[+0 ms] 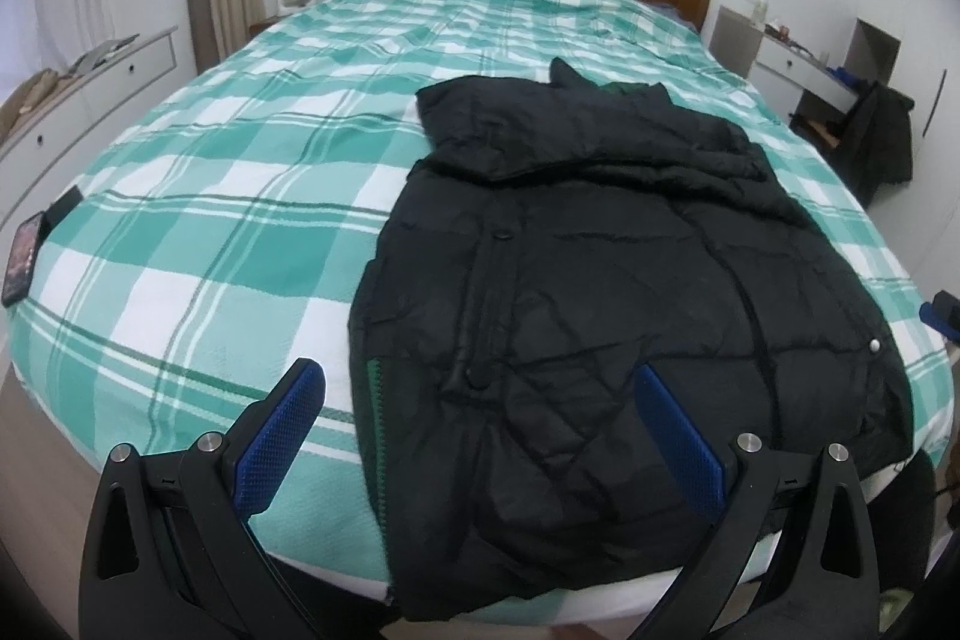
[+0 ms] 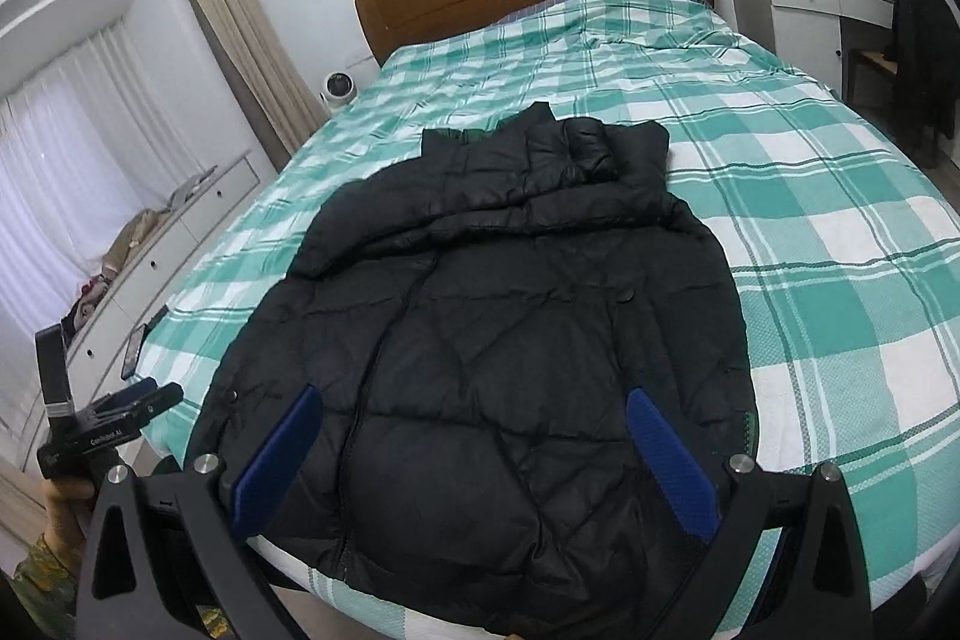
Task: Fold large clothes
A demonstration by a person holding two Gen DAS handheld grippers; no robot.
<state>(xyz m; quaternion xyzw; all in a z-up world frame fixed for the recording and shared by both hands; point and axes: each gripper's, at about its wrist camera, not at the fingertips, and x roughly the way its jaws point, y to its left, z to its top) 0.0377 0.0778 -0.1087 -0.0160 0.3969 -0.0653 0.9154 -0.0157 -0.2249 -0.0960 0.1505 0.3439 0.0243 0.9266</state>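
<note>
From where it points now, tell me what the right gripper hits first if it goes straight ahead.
Most likely the black puffer jacket: the right gripper, open, points over its hem and lower body, which lies flat on the plaid bedspread. Height above the fabric is unclear.

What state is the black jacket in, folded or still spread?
Partly folded. The black jacket lies flat on the bed, sleeves tucked in over the body, hem at the near edge. Both grippers open, touching nothing.
</note>
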